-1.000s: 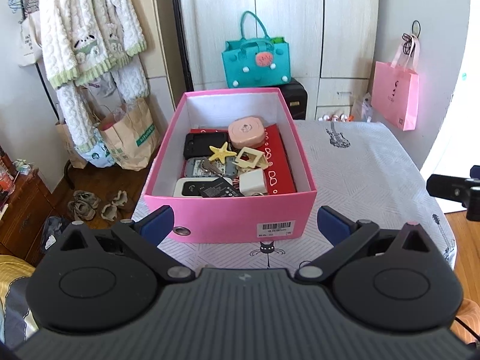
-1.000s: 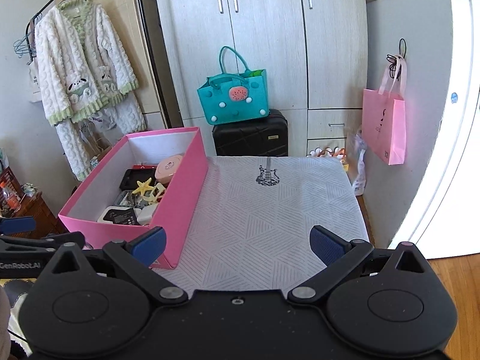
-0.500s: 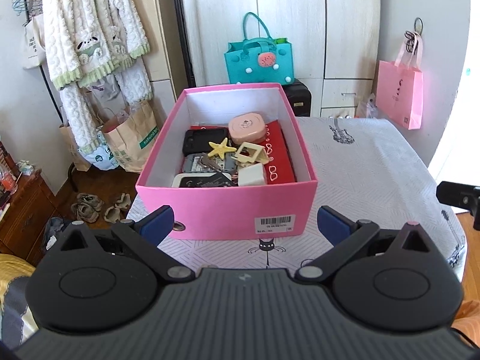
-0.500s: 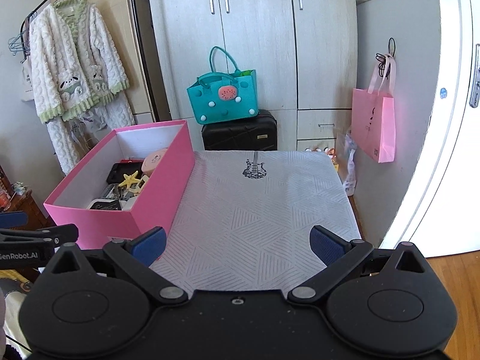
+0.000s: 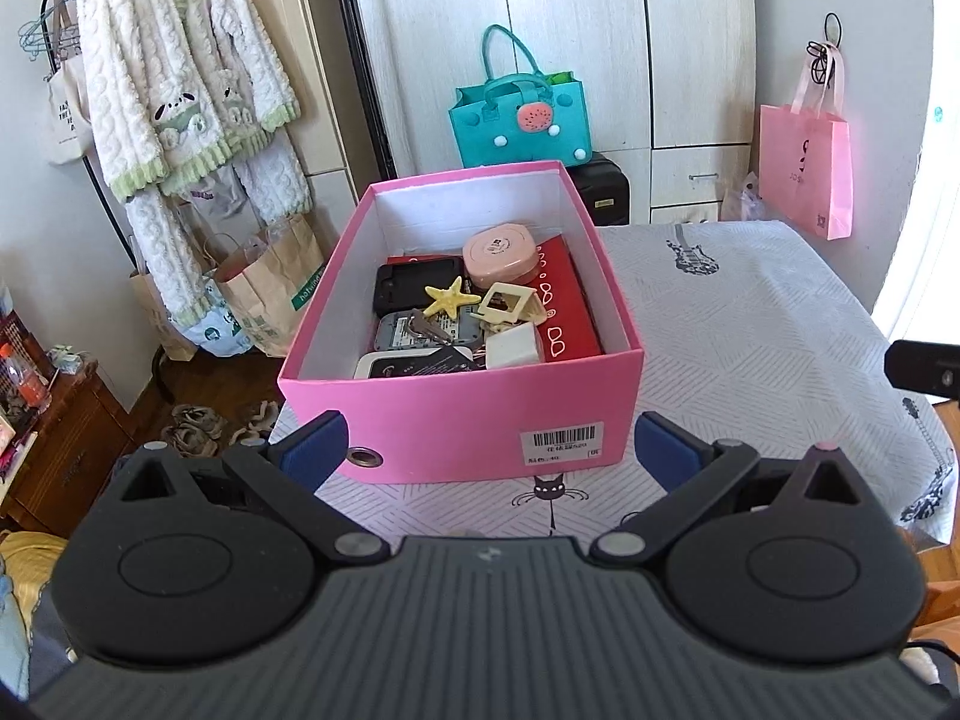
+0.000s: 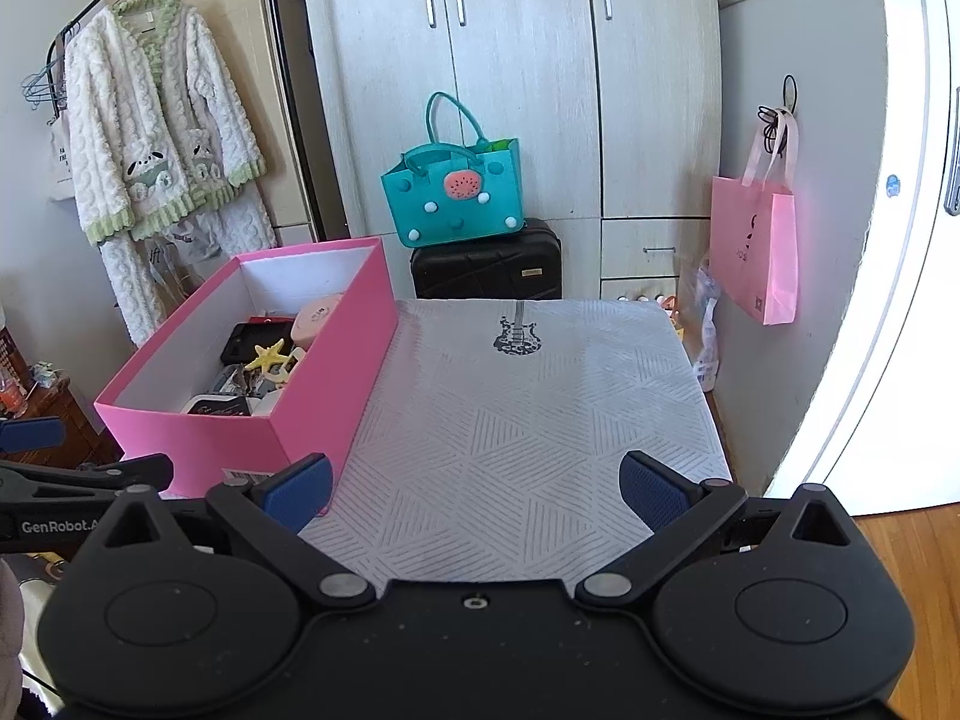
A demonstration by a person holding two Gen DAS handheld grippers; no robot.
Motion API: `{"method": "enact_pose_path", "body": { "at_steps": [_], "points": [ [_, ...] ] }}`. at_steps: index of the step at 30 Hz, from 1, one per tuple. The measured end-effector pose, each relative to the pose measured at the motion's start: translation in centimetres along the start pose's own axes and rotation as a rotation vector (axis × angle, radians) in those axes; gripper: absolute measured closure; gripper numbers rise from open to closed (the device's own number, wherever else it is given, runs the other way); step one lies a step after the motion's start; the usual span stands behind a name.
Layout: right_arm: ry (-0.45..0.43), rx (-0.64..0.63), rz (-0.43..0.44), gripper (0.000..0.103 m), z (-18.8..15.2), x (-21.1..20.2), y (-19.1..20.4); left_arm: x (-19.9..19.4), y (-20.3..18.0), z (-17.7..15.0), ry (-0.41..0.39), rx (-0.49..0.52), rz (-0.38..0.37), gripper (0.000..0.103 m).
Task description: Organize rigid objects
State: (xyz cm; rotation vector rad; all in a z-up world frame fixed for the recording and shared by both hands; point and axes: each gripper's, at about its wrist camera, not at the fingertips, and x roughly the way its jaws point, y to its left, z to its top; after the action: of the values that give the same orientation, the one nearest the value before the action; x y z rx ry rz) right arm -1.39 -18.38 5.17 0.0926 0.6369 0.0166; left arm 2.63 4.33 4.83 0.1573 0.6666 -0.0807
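Note:
A pink box (image 5: 462, 414) (image 6: 312, 396) stands on the left part of a table with a grey patterned cloth (image 6: 540, 420). Inside lie a round pink case (image 5: 499, 253), a yellow starfish (image 5: 451, 297), a black phone case (image 5: 414, 288), a red glasses box (image 5: 564, 312), a cream frame (image 5: 507, 305), keys and small devices. My left gripper (image 5: 489, 453) is open and empty, just short of the box's near wall. Over the bare cloth to the right of the box, my right gripper (image 6: 474, 495) is open and empty too.
A teal bag (image 6: 459, 195) sits on a black suitcase (image 6: 486, 267) behind the table, before white wardrobes. A pink bag (image 6: 756, 246) hangs at right. A fluffy robe (image 5: 180, 90) hangs at left over paper bags (image 5: 270, 282) and shoes on the floor.
Both grippers have drawn back from the table and risen slightly, so the box looks smaller and farther off. Both stay open and empty.

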Motion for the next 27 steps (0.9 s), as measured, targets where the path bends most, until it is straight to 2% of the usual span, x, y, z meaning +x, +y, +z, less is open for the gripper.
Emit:
{"method": "enact_pose_path", "body": {
  "at_steps": [12, 27],
  "points": [
    [0.009, 0.042, 0.019, 0.000, -0.51, 0.70, -0.07, 0.69, 0.44, -0.10, 0.010, -0.024, -0.011, 0.000],
    [-0.004, 0.025, -0.009, 0.000, -0.73, -0.01, 0.12, 0.24, 0.42, -0.54, 0.000, -0.038, -0.015, 0.000]
  ]
}}
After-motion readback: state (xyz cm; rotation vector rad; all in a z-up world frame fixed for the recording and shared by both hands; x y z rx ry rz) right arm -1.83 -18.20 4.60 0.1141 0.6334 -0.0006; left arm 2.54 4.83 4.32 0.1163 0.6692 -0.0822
